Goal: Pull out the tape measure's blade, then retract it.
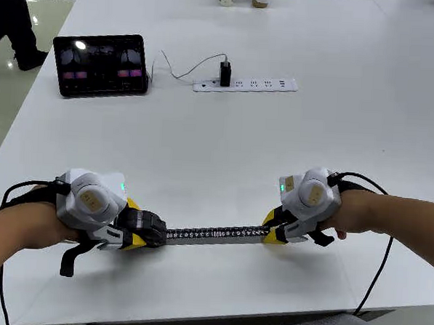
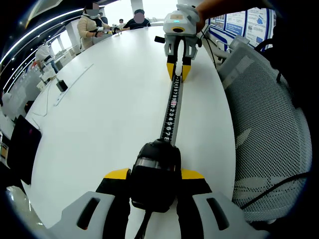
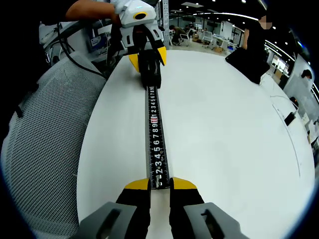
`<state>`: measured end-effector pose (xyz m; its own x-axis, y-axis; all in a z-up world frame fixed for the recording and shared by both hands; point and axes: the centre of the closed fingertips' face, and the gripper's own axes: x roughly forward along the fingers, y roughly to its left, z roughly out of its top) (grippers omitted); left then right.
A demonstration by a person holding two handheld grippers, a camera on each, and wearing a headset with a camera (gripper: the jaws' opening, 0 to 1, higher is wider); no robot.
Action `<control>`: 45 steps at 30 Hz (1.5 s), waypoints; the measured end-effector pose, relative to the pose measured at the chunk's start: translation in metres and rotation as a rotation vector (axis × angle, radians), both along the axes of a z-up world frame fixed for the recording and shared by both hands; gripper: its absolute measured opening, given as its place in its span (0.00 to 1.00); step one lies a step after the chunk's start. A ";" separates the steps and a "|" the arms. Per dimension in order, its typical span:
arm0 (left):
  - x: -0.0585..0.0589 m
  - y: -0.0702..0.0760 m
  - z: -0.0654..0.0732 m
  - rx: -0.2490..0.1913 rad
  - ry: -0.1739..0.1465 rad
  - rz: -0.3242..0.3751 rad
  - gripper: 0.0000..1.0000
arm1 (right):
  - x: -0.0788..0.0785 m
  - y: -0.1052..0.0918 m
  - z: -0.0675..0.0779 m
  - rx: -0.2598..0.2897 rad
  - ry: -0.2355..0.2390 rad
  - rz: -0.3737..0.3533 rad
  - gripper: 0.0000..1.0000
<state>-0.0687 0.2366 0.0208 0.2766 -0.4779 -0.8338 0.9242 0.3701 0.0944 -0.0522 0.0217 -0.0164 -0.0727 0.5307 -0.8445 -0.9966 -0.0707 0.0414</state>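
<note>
A black tape measure case (image 1: 146, 228) lies near the front edge of the white table, and my left gripper (image 1: 129, 233) is shut on it; up close the case (image 2: 155, 172) sits between yellow-tipped fingers (image 2: 117, 175). Its blade (image 1: 215, 234) runs flat along the table to my right gripper (image 1: 273, 234), which is shut on the blade's end. Black numbers on the blade (image 3: 156, 144) reach back from my right gripper (image 3: 159, 183) to the case (image 3: 149, 69). In the left gripper view the blade (image 2: 171, 109) stretches to the right gripper (image 2: 178, 70).
A dark tablet (image 1: 100, 64) stands at the back left of the table. A white power strip (image 1: 244, 84) with a black plug and cable lies behind the middle. A mesh chair (image 2: 269, 129) stands by the table edge. People sit at the far end.
</note>
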 end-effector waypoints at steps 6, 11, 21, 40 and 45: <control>0.000 0.000 0.000 -0.002 0.001 0.000 0.30 | 0.000 -0.001 0.000 0.001 0.002 -0.001 0.10; 0.000 0.000 0.000 -0.003 0.001 0.000 0.30 | 0.000 -0.004 0.001 0.003 0.002 -0.005 0.10; 0.000 0.000 0.000 -0.002 0.000 0.002 0.30 | 0.001 -0.010 0.002 0.001 -0.001 -0.010 0.10; 0.000 0.000 0.000 0.004 -0.003 0.008 0.30 | 0.007 -0.029 0.001 -0.017 -0.014 -0.012 0.10; 0.000 0.000 0.000 0.004 -0.004 0.008 0.30 | 0.007 -0.033 0.001 -0.019 -0.016 -0.019 0.10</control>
<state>-0.0687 0.2361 0.0205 0.2834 -0.4723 -0.8347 0.9208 0.3772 0.0992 -0.0449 -0.0111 -0.0152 -0.0492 0.5154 -0.8555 -0.9983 -0.0511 0.0267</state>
